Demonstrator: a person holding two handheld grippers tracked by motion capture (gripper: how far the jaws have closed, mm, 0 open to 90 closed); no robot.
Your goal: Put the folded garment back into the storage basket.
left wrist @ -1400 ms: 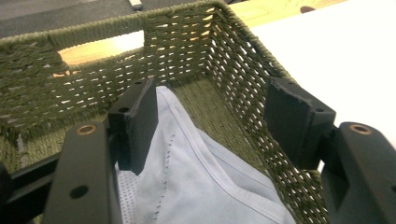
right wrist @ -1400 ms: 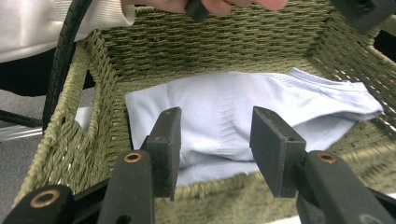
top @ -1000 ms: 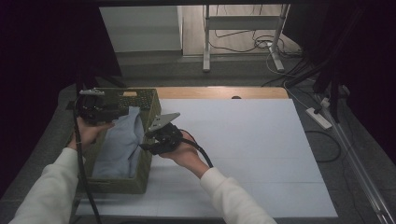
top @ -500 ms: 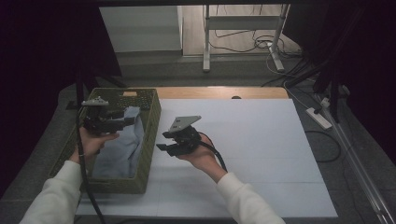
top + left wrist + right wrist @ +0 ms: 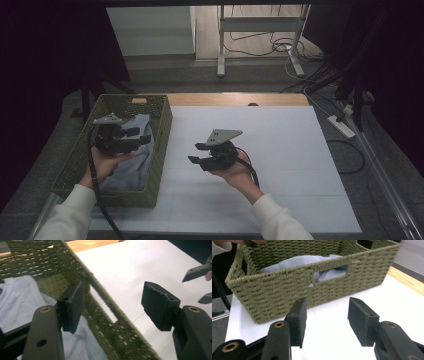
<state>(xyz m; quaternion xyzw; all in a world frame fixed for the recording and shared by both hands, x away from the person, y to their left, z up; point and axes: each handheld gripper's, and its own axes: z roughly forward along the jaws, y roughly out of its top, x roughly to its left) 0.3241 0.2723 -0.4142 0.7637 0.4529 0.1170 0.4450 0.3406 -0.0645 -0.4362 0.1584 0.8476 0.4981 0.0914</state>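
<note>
White tabletop (image 5: 280, 150), dim room: my left gripper (image 5: 131, 141) hangs over the woven basket (image 5: 159, 150), jaws apart and empty, above the pale blue cloth (image 5: 135, 167) lying inside; likely ready to lift it. My right gripper (image 5: 199, 154), jaws just widening and empty, faces the basket's side.

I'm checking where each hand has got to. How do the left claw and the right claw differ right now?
The left claw hangs over the basket, above the pale cloth; the right claw is over the bare white table. The left claw points toward the table, the right claw toward the basket. Both stand open with nothing between the jaws, and the right claw's jaws have just been opening.
</note>
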